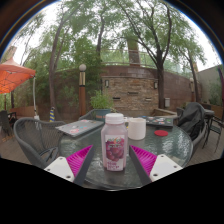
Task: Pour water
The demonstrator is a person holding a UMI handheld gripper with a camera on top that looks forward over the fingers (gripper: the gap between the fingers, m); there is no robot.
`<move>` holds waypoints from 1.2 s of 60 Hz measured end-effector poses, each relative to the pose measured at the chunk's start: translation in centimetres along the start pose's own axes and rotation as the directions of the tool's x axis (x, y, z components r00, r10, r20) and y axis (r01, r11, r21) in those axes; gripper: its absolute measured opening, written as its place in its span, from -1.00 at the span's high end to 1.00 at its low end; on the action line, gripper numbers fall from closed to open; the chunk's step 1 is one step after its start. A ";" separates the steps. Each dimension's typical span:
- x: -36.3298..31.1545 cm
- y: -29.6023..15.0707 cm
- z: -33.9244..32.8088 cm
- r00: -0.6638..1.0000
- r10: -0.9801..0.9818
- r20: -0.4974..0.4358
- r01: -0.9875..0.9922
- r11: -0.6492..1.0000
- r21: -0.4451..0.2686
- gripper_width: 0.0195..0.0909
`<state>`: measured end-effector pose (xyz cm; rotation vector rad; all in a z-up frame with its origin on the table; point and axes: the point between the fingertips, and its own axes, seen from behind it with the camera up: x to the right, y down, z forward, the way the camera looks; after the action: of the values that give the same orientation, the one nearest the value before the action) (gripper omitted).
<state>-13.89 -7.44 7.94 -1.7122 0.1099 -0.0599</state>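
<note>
Garden table [90,170], bottle [115,141] between open gripper [114,158]

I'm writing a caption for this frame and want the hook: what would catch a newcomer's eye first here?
First, the white-capped bottle with a pink label, standing on the glass patio table between the open gripper's pink-padded fingers, with a gap at each side. Beyond it on the table stand a white cup and a small red object. Behind it all rise a brick wall and tall trees.
</note>
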 end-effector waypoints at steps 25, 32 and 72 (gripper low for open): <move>1.5 -0.1 6.5 0.990 -0.052 -0.132 0.055 0.998 0.019 0.21; 0.1 -0.1 7.1 0.996 -0.077 -0.054 0.076 0.997 -0.016 0.32; 0.0 -15.9 24.3 0.018 0.969 0.248 -0.941 0.101 -0.324 0.32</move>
<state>-10.73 18.75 20.14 -1.3072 0.9968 1.4126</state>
